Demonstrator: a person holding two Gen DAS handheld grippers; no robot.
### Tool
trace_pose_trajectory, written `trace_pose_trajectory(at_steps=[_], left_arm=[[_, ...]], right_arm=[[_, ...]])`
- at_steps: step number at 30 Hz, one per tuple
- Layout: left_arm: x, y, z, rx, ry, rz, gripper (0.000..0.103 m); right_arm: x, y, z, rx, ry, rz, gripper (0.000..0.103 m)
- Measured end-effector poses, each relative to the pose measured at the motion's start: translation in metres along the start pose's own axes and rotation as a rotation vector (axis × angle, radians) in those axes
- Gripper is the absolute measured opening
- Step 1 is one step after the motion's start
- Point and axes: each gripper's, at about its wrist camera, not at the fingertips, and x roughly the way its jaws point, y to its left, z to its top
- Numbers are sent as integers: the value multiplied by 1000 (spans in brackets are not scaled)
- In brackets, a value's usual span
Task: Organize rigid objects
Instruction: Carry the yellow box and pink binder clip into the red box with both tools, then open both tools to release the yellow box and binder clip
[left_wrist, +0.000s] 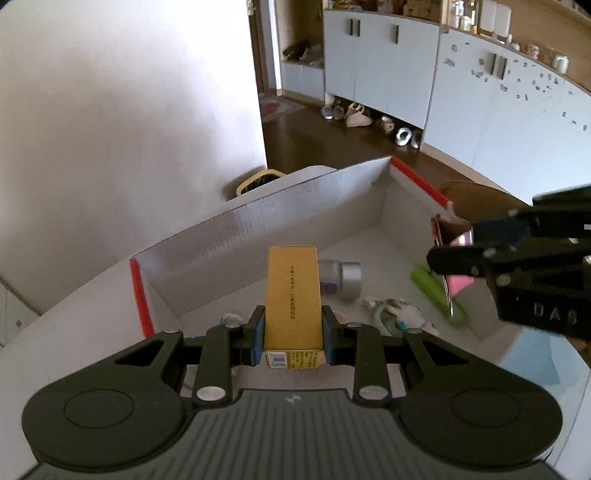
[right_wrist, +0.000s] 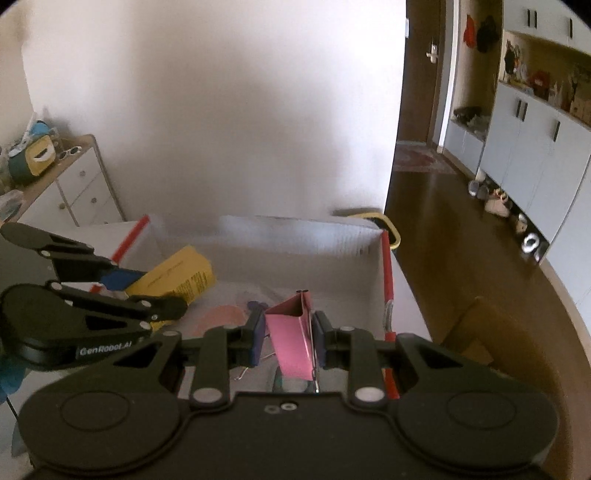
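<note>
White box (left_wrist: 229, 236) open on top: clear entry from above. Floor mid-left and far corner bare. Obstacles inside: grey bottle (left_wrist: 341, 278) centre, green item (left_wrist: 437, 291) by right wall, small clutter (left_wrist: 400, 314) near front, identity unclear. Right tool (left_wrist: 452, 251) occupies right wall.

The left tool (left_wrist: 293, 332) is pointed steeply downward, fingers narrowed and clamped on both sides of a yellow carton (left_wrist: 292, 295), which is held lengthwise and projects forward past the pads (left_wrist: 257, 334). The right tool (right_wrist: 289, 338) is angled down as well, fingers drawn close on a pink binder clip (right_wrist: 290, 339). Both tools are seen side by side, near each other, each entering the other's view from the side.
</note>
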Motion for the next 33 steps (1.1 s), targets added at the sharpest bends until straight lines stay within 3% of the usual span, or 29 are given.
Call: trace_pose_trajectory(at_steps=[13,23,33], left_arm=[[59,16,20,-15,76,23,29],[83,18,16,-11,168,5,29],[89,22,18,-38,195,24,29]], right_arm=[[51,1,2,-13,92,-8,26],[63,0,3,-17,131,-14,26],[67,-6,5,10,138,-30,30]])
